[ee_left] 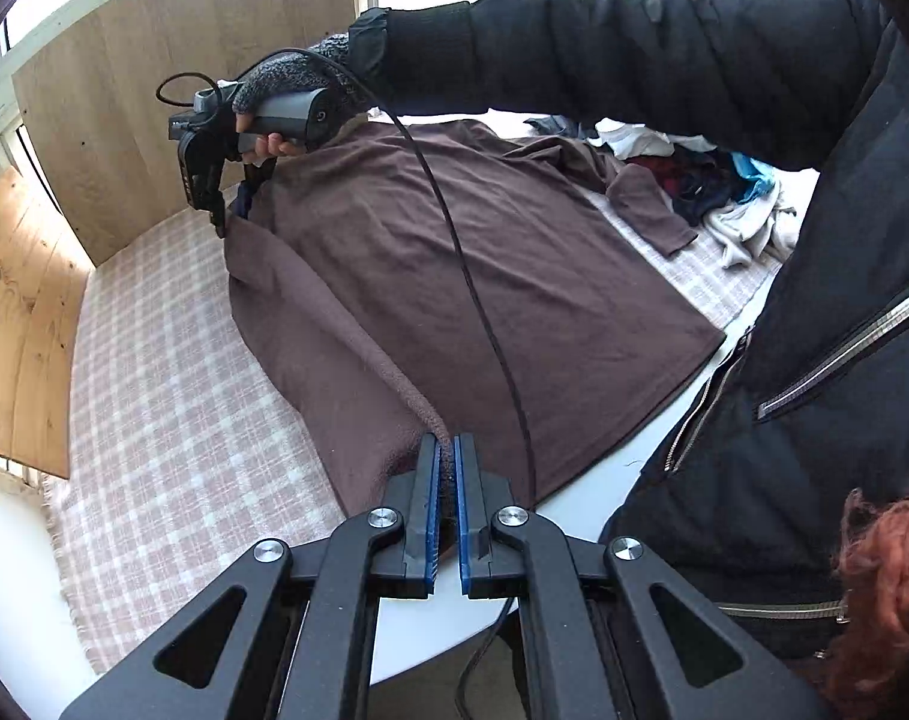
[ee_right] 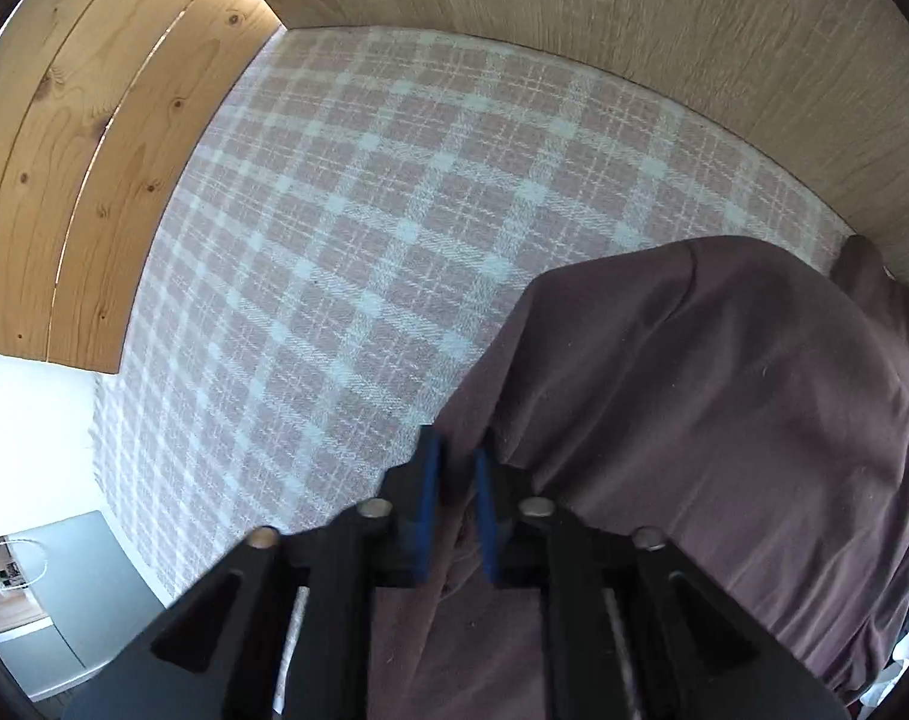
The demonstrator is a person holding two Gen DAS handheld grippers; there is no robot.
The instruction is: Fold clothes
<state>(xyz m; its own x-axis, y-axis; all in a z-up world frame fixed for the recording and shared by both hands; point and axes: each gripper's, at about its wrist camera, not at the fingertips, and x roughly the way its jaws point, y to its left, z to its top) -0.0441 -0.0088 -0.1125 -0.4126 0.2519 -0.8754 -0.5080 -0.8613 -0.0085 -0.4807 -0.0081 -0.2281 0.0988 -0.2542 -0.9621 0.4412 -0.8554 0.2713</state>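
A brown shirt (ee_left: pixel 454 252) lies spread on the plaid cloth (ee_left: pixel 166 408), with its left side folded over along a long crease. My left gripper (ee_left: pixel 447 444) is shut on the near end of that folded edge, by the hem. At the far end, my right gripper (ee_left: pixel 229 222) points down and pinches the shirt's edge; a gloved hand holds it. In the right wrist view the brown shirt (ee_right: pixel 724 390) bunches between the blue pads of my right gripper (ee_right: pixel 457 441), which is shut on it just above the plaid cloth (ee_right: pixel 364 210).
A pile of mixed clothes (ee_left: pixel 712 174) lies at the far right of the table. A wooden panel (ee_left: pixel 172 90) stands behind and pine boards (ee_left: pixel 16 312) on the left. A black cable (ee_left: pixel 454 234) hangs across the shirt. The person's dark jacket (ee_left: pixel 814 390) fills the right.
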